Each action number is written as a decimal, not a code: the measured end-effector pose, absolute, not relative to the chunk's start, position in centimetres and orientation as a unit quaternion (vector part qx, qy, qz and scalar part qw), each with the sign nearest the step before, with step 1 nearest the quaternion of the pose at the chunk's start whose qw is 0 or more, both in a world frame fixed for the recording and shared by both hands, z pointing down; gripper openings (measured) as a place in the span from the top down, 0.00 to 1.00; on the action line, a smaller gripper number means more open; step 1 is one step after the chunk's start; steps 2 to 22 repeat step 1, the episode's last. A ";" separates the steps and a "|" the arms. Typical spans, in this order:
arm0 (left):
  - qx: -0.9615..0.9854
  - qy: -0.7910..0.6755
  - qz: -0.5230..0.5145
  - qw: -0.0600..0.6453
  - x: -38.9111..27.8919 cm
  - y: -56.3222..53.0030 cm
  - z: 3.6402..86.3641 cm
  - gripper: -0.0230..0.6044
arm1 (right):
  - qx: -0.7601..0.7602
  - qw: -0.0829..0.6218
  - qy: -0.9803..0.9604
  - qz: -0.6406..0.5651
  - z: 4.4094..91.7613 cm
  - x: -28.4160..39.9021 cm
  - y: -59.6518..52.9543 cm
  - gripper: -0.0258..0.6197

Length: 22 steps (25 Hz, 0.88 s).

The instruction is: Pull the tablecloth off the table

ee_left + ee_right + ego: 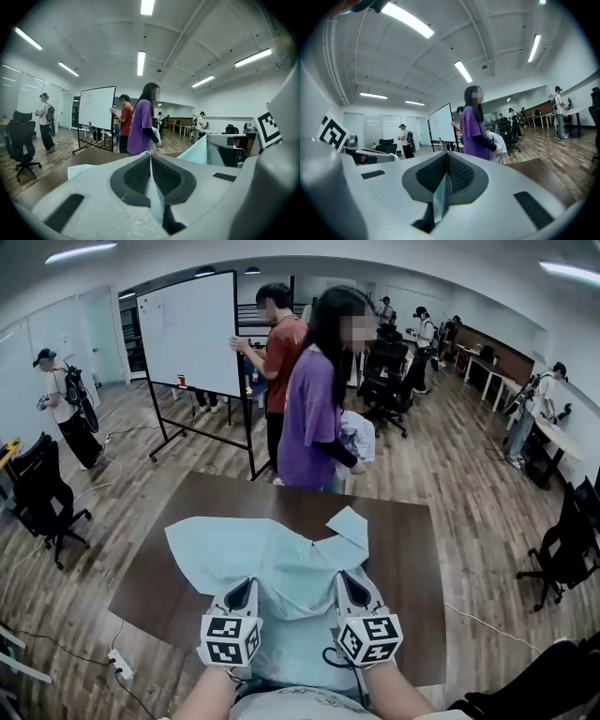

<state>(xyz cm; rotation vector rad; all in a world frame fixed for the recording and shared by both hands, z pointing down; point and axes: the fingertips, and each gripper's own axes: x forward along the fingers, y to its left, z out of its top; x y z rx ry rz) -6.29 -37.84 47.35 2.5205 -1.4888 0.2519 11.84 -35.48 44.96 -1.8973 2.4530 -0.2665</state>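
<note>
We judge the pull half done: our left gripper (244,589) and right gripper (350,583) each pinch a fold of the pale tablecloth (281,554), bunched on the table's (412,568) near half, so next we draw both back together.

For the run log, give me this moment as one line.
left tool: shut on tablecloth | right tool: shut on tablecloth | tablecloth: crumpled, partly on table

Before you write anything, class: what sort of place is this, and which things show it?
Probably an open-plan office or lab: a large white wheeled whiteboard, black swivel office chairs on wood-plank flooring, and long white ceiling strip lights.
</note>
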 end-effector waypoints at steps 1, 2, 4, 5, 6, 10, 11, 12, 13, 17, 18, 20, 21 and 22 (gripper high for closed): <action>0.853 -0.504 0.086 0.102 -6.3 -37.9 47.5 0.95 | -0.609 0.015 0.789 -0.085 45.0 11.7 -35.5 0.94; 0.853 -0.504 0.086 0.102 -6.3 -37.9 47.5 0.95 | -0.609 0.015 0.789 -0.085 45.0 11.7 -35.5 0.94; 0.853 -0.504 0.086 0.102 -6.3 -37.9 47.5 0.95 | -0.609 0.015 0.789 -0.085 45.0 11.7 -35.5 0.94; 0.853 -0.504 0.086 0.102 -6.3 -37.9 47.5 0.95 | -0.609 0.015 0.789 -0.085 45.0 11.7 -35.5 0.94; 0.853 -0.504 0.086 0.102 -6.3 -37.9 47.5 0.95 | -0.609 0.015 0.789 -0.085 45.0 11.7 -35.5 0.94; 0.853 -0.504 0.086 0.102 -6.3 -37.9 47.5 0.95 | -0.609 0.015 0.789 -0.085 45.0 11.7 -35.5 0.94; 0.853 -0.504 0.086 0.102 -6.3 -37.9 47.5 0.95 | -0.609 0.015 0.789 -0.085 45.0 11.7 -35.5 0.94; 0.853 -0.504 0.086 0.102 -6.3 -37.9 47.5 0.95 | -0.609 0.015 0.789 -0.085 45.0 11.7 -35.5 0.94; 0.853 -0.504 0.086 0.102 -6.3 -37.9 47.5 0.95 | -0.609 0.015 0.789 -0.085 45.0 11.7 -35.5 0.94; 0.853 -0.504 0.086 0.102 -6.3 -37.9 47.5 0.95 | -0.609 0.015 0.789 -0.085 45.0 11.7 -35.5 0.94; 0.853 -0.504 0.086 0.102 -6.3 -37.9 47.5 0.95 | -0.609 0.015 0.789 -0.085 45.0 11.7 -35.5 0.94; 0.853 -0.504 0.086 0.102 -6.3 -37.9 47.5 0.95 | -0.609 0.015 0.789 -0.085 45.0 11.7 -35.5 0.94; 0.853 -0.504 0.086 0.102 -6.3 -37.9 47.5 0.95 | -0.609 0.015 0.789 -0.085 45.0 11.7 -35.5 0.94; 0.853 -0.504 0.086 0.102 -6.3 -37.9 47.5 0.95 | -0.609 0.015 0.789 -0.085 45.0 11.7 -35.5 0.94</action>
